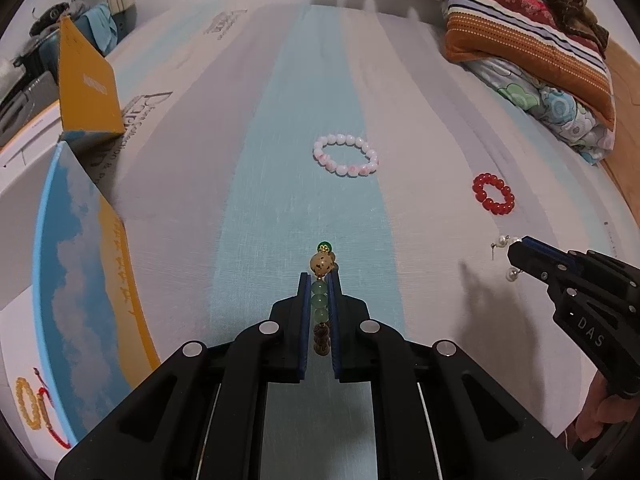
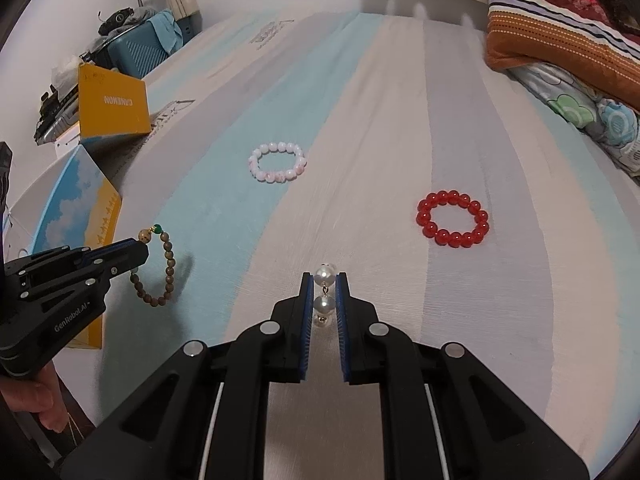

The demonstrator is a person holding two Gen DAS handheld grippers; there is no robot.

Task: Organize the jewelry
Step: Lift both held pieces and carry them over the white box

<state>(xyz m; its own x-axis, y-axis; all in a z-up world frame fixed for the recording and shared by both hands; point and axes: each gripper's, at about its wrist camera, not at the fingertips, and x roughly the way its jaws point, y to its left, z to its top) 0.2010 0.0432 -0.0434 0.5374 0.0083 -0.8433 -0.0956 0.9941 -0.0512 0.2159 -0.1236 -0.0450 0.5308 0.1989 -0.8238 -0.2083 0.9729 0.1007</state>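
Holding two pieces, we note the left gripper (image 1: 320, 280) clamped on the wooden bead bracelet (image 2: 160, 268) at lower left, the right gripper (image 2: 324, 280) clamped on pearl earrings (image 2: 325, 296) at centre.

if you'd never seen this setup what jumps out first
Both grippers are shut on jewelry above the striped bedsheet: the left gripper pinches a brown bead bracelet, the right gripper holds pearl earrings. Behind them lie a red bead bracelet and, further left, a pink-white bracelet.
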